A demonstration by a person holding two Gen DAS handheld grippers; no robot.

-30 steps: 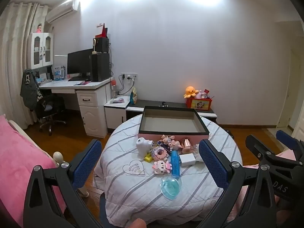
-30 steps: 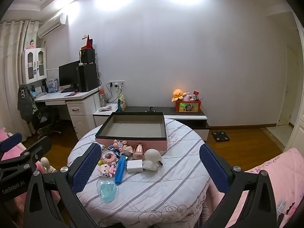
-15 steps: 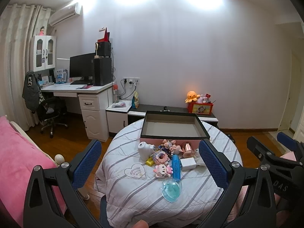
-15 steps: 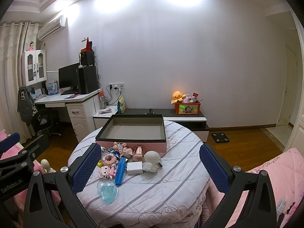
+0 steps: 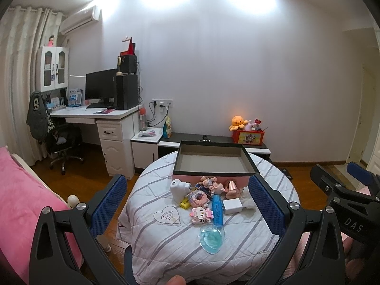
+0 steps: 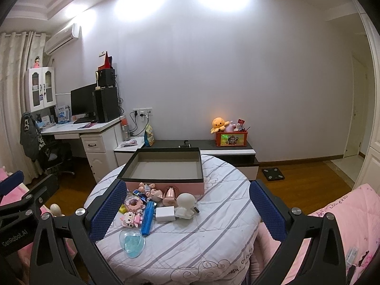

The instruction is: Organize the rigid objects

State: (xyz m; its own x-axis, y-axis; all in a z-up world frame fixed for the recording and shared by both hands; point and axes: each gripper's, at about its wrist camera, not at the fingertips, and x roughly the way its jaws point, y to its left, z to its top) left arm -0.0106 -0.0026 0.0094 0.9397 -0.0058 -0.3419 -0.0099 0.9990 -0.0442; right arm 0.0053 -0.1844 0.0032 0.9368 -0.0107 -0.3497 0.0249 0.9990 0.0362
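Note:
A round table with a striped quilt [image 5: 166, 242] [image 6: 213, 237] holds an open, empty pink box with a black rim [image 5: 213, 163] [image 6: 166, 168]. In front of the box lie several small items: a white toy camera [image 5: 177, 190], a white figure [image 6: 185, 201], a blue stapler [image 5: 217, 210] [image 6: 148, 217], a white charger [image 5: 231, 206] [image 6: 165, 214], brick-built toys [image 5: 201, 213] [image 6: 130, 218], a copper cup [image 6: 171, 193] and a blue heart dish [image 5: 211, 238] [image 6: 131, 242]. My left gripper [image 5: 190, 209] and right gripper [image 6: 188, 213] are open and empty, held back from the table.
A pink bed [image 5: 21, 201] is at the left and pink bedding [image 6: 332, 225] at the right. A desk with a monitor [image 5: 99, 109], an office chair [image 5: 61, 142] and a low cabinet with an orange toy box [image 5: 248, 137] stand along the far wall.
Both grippers have tilted slightly, so the table sits a little lower and farther in view. Nothing on the table has moved.

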